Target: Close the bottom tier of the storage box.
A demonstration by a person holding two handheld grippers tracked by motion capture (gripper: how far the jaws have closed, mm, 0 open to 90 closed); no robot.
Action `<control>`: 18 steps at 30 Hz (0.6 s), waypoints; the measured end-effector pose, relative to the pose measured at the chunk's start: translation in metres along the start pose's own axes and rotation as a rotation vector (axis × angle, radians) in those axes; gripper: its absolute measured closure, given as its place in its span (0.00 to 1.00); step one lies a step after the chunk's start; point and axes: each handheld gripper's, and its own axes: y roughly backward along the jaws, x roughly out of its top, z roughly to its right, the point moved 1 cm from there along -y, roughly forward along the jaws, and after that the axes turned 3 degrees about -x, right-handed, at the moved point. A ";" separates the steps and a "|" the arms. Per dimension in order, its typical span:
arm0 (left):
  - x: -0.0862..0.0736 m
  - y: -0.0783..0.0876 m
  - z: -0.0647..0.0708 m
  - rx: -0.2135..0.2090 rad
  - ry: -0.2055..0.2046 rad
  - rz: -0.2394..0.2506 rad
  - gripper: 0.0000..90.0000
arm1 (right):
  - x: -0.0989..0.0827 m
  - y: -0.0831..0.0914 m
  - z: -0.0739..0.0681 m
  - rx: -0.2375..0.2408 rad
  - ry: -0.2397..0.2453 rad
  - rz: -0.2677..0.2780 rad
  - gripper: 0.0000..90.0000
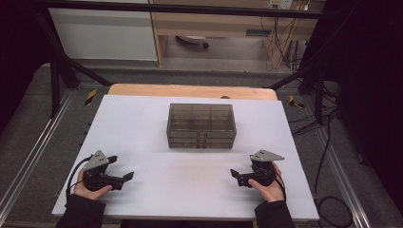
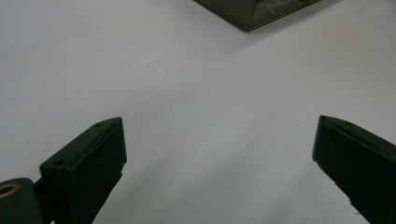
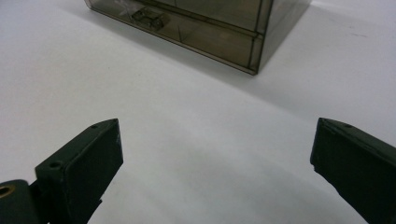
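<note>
Mid-sheet, toward the far edge, sits the smoky clear drawer box (image 1: 201, 125), drawers look closed. Both grippers wide apart, gripping nothing: left gripper (image 1: 124, 177) and right gripper (image 1: 236, 175) near the front edge, well apart from the box. Risks: box looks light, so a 1-sided pull on a small drawer handle (image 3: 145, 18) could drag or tip it; slick plastic may slip from the jaws. No readable labels or brands.
</note>
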 end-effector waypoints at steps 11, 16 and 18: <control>0.000 0.000 0.000 -0.001 -0.002 -0.003 0.02 | -0.015 0.011 0.018 -0.011 -0.001 0.008 0.03; 0.000 0.000 0.000 -0.003 -0.002 -0.003 0.02 | -0.021 0.014 0.025 -0.016 0.001 -0.001 0.03; 0.000 -0.001 0.001 -0.005 -0.002 -0.004 0.02 | -0.023 0.016 0.028 -0.017 0.001 0.000 0.02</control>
